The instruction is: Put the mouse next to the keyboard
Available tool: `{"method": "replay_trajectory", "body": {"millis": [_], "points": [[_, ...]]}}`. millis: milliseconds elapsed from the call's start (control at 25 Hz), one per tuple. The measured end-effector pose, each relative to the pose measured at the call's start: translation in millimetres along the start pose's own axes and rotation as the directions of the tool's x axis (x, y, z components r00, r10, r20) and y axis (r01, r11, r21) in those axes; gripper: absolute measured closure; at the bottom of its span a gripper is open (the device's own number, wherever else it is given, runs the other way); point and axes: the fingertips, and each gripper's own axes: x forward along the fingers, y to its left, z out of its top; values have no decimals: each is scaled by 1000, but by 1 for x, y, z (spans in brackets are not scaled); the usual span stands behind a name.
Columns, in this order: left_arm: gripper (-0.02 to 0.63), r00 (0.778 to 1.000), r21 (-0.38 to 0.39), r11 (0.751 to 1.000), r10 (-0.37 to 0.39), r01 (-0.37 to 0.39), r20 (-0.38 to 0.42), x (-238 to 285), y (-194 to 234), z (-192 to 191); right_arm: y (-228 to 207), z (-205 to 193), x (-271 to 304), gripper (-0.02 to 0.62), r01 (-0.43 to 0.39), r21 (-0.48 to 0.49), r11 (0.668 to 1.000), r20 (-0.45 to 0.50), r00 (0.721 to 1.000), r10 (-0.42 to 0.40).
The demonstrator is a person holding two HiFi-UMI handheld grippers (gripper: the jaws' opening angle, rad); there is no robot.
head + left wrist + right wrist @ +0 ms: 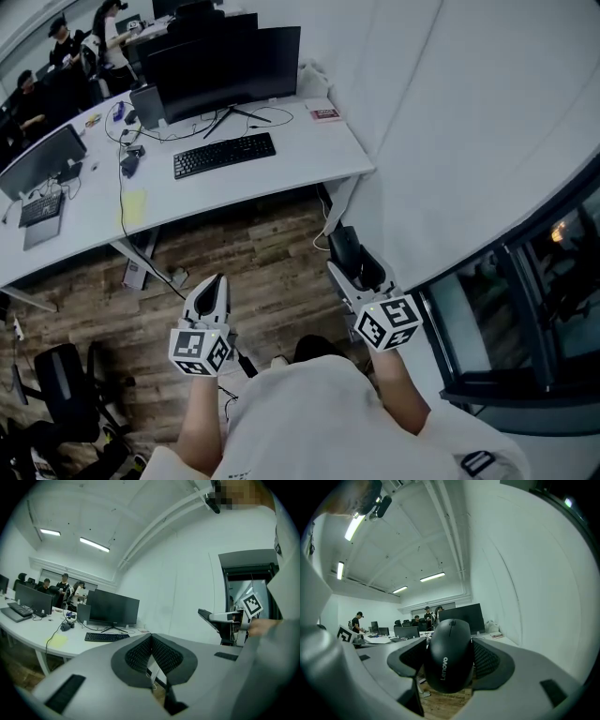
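office desk (281,167); right gripper (450,649) clamps mouse (449,667); left gripper (151,652) jaws together

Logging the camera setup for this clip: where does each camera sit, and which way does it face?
Head view: on the person's head, facing steeply down at the desk, keyboard and wood floor; both forearms, left gripper and right gripper show.
Left gripper view: on the left gripper, facing along its shut, empty fingers toward the desk; a sleeve shows at right.
Right gripper view: on the right gripper, facing the office and ceiling; its fingers clamp the mouse.
Shared: both gripper views show the monitor.
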Motion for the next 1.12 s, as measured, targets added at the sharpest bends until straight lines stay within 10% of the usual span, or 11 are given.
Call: {"method": "replay_trajectory", "body": {"millis": [1120], "points": [[600, 999, 22, 999, 47, -47, 1, 133, 27, 25, -92, 20, 119, 284, -55, 30, 998, -13, 998, 56]]}}
